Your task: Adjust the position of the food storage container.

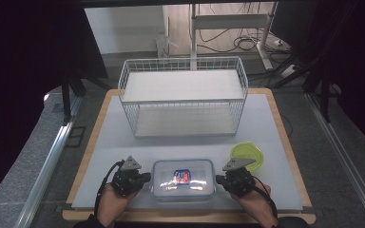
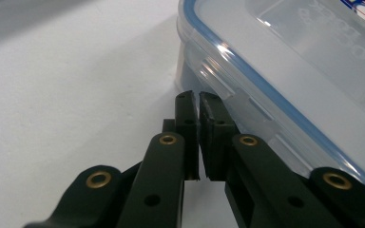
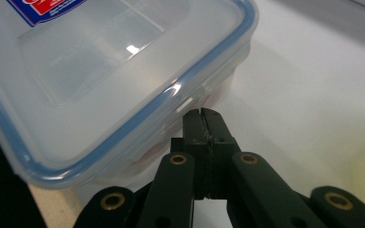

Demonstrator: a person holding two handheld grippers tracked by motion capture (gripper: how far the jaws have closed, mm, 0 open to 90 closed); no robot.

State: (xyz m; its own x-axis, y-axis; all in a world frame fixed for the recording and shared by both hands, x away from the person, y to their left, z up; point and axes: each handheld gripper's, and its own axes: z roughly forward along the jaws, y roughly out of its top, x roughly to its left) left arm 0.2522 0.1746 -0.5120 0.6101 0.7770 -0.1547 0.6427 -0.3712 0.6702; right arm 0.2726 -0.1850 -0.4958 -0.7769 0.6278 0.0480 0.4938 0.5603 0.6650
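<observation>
On the counter, near the front edge, a clear plastic box lies with its long side running left to right. It has a smooth lid with a blue rim and a red and blue sticker. Both ends have a side clip. The left gripper sits just beside the left end, the right gripper just beside the right end. Both jaws are squeezed together, holding nothing. A wire basket stands behind.

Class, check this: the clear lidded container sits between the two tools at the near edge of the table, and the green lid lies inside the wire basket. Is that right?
Not quite. The clear lidded container does sit between the left tool and right tool at the near edge, but the green lid lies on the table in front of the wire basket, beside the right tool. The high view shows it.
</observation>
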